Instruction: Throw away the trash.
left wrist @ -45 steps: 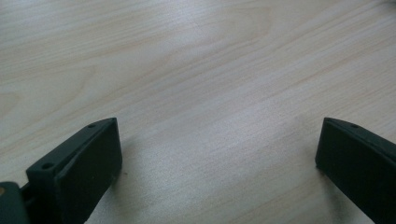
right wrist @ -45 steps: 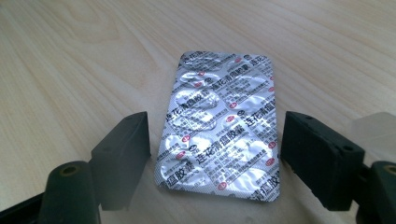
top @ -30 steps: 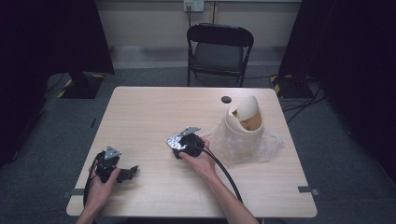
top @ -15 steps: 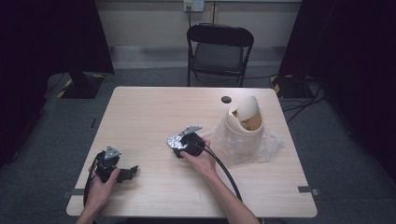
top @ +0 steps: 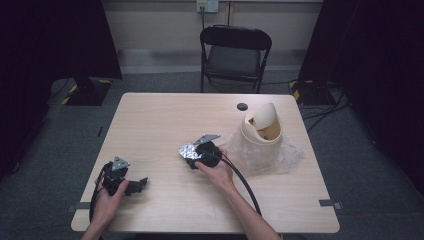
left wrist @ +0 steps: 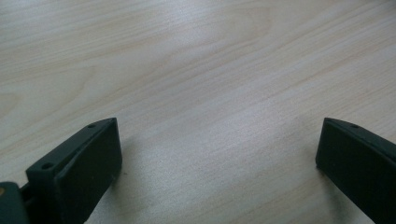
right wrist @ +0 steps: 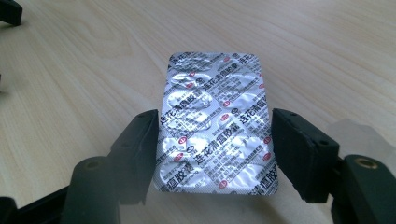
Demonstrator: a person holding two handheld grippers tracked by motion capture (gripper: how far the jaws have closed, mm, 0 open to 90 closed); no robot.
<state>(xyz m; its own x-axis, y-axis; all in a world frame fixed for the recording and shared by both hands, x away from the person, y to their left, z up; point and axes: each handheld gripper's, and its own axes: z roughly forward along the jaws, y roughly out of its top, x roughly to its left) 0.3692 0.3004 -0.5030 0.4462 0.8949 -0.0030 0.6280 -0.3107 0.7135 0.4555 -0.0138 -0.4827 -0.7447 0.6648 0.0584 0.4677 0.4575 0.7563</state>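
From above, a person is sitting at a wooden table [top: 165,115], the right gripper [top: 192,154] holding a silver blister pack [top: 186,151] just left of a small lidded bin [top: 262,131] on clear plastic. The left gripper [top: 140,184] is resting near the table's front-left.

Its own view is showing jaws spread wide over bare wood.

The right gripper view is showing jaws clamping the pack's [right wrist: 215,126] edges. Disposal likely remains undone.

dim surroundings, glare on foil
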